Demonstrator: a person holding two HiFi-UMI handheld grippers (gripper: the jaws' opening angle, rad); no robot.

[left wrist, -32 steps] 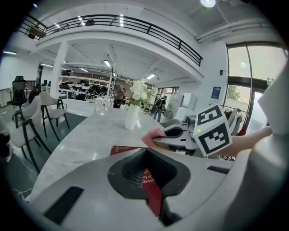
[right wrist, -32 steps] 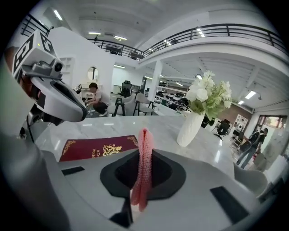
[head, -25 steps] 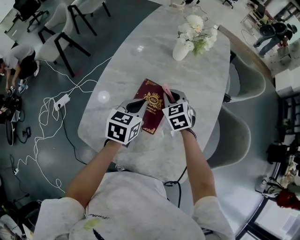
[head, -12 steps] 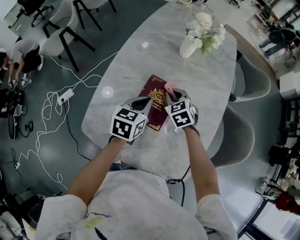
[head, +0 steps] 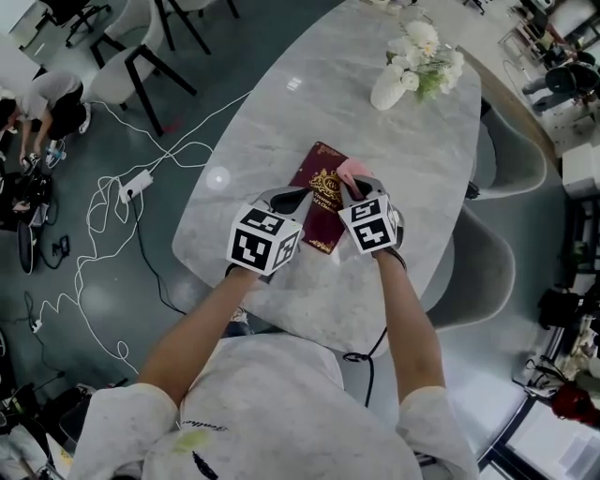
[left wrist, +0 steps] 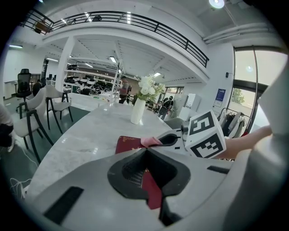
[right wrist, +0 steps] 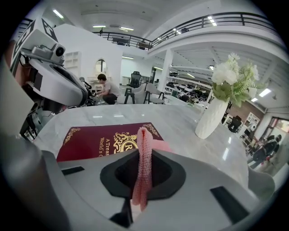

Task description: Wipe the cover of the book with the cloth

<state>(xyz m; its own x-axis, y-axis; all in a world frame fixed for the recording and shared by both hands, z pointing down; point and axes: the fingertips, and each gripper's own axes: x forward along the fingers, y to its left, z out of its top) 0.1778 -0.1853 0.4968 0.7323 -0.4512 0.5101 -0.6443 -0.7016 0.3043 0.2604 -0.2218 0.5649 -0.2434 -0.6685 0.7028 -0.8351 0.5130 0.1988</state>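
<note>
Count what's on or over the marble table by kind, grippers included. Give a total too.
book: 1
cloth: 1
vase of flowers: 1
grippers: 2 (left gripper shut on the book, right gripper shut on the cloth)
Total: 5

Head view: even, diffuse overhead light with soft, faint shadows; two small glare spots lie on the marble table point(head: 281, 131), one left of the left gripper point(head: 287, 199) and one well beyond it. Gripper views: strong fisheye bending toward the edges and black vignette in the corners. Above the left gripper's jaws a ceiling lamp point(left wrist: 216, 3) burns out to white, and the window point(left wrist: 246, 76) to its right is overexposed. At the jaws of the right gripper point(right wrist: 143, 151) the cloth point(right wrist: 143, 171) is sharp, as is the gilt print on the book point(right wrist: 99, 140) just ahead; the far background is softer
</note>
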